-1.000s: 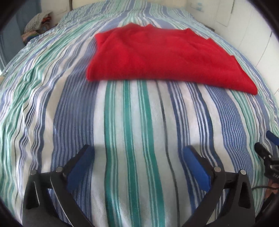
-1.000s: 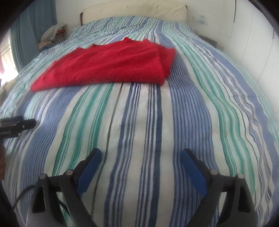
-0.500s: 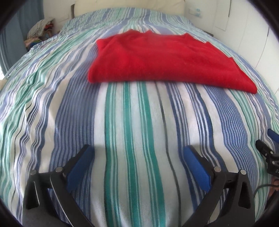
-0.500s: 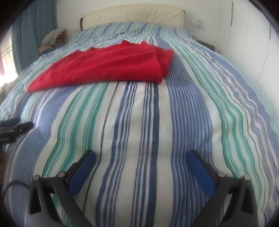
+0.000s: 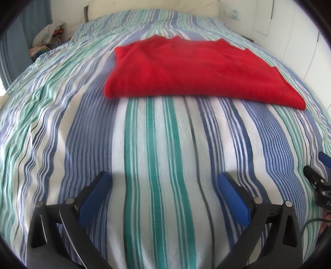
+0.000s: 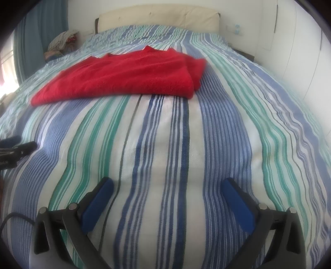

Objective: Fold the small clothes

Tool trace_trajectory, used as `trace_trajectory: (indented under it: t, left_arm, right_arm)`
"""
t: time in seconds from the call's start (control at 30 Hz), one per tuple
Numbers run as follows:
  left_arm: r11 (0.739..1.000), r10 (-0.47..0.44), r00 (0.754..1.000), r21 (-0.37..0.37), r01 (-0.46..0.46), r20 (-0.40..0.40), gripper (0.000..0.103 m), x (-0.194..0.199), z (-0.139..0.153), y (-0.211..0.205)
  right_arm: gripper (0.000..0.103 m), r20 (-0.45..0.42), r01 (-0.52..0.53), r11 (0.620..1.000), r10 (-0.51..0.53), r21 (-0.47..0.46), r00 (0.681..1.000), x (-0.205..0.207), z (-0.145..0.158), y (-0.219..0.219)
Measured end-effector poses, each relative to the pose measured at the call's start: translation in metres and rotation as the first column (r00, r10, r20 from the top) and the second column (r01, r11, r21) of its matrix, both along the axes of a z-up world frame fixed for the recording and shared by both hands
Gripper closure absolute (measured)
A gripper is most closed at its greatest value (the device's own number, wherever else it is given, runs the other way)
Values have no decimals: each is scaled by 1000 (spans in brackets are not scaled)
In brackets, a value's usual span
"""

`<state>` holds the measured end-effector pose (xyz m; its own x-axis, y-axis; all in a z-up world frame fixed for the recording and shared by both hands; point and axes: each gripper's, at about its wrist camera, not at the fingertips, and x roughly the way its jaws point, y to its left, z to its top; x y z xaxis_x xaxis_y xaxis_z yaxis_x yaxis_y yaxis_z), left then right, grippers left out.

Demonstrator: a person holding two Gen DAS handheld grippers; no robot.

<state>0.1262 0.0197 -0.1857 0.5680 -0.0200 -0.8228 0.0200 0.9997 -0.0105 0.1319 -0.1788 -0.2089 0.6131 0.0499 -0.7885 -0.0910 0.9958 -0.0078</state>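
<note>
A red garment is lying folded flat on the striped bedspread, toward the far half of the bed, with its long folded edge facing the grippers. The left gripper is hovering over the near part of the bedspread, well apart from the garment, its blue-padded fingers spread wide and holding nothing. The right gripper is doing the same further right — fingers parted, nothing between them, bare stripes showing in the gap. In the left wrist view the garment is sitting ahead and slightly right; in the right wrist view it is sitting ahead and to the left. A cream headboard is standing at the far end, and a pile of clothes is resting at the far left beside the bed.
</note>
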Motion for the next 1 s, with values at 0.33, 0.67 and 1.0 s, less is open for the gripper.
trace_trajectory:
  t: [0.33,0.67,1.0]
  left_arm:
    - [1000,0,1000,-1,0,0,1,0,0,0]
    - [1000,0,1000,0,0,0,1,0,0,0]
    - [1000,0,1000,2,0,1,1,0,-1,0]
  right_arm:
    - [0,-6,1,1000,-2,-18,1000,0,0,3]
    - [0,-6,2,1000,-2,-30,1000,2,0,5]
    - [0,-7,2,999,-2,-34,1000,2,0,5]
